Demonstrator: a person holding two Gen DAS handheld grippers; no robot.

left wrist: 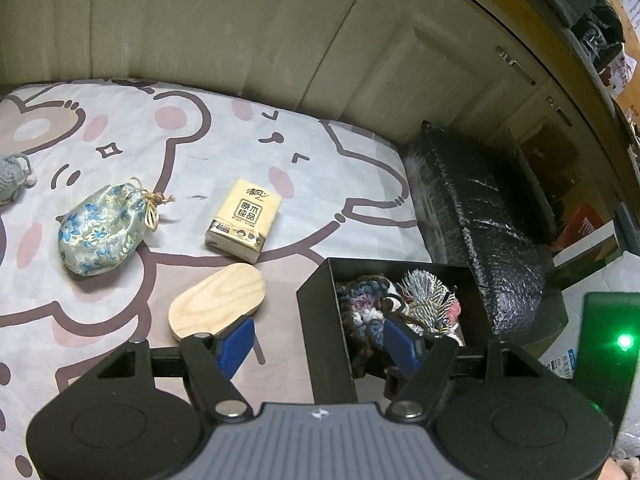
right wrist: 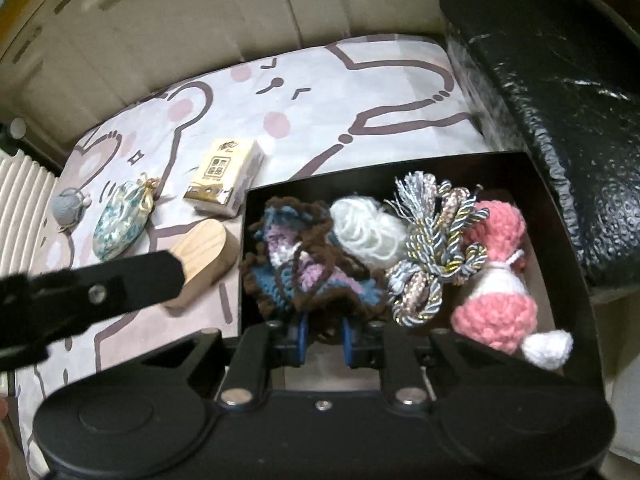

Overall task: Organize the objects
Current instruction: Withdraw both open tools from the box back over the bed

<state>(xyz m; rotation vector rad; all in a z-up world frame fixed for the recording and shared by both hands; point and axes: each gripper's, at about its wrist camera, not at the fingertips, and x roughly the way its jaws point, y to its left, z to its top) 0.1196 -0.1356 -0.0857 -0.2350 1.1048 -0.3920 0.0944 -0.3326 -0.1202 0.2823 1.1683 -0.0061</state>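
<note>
Right wrist view has our right gripper [right wrist: 325, 340] pinching the brown-edged blue and purple crocheted pouch [right wrist: 304, 256] inside the black cardboard box [right wrist: 560, 216], so we should let go low, left gripper [left wrist: 318, 340] spread.

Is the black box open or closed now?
Open. The black box has no lid on it; the crocheted pouch and pink knitted item lie visible inside.

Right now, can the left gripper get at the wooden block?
Probably yes. The left gripper is open and empty, the wooden block lies just past its left finger on the sheet, uncovered, and the box stands beside it.
</note>
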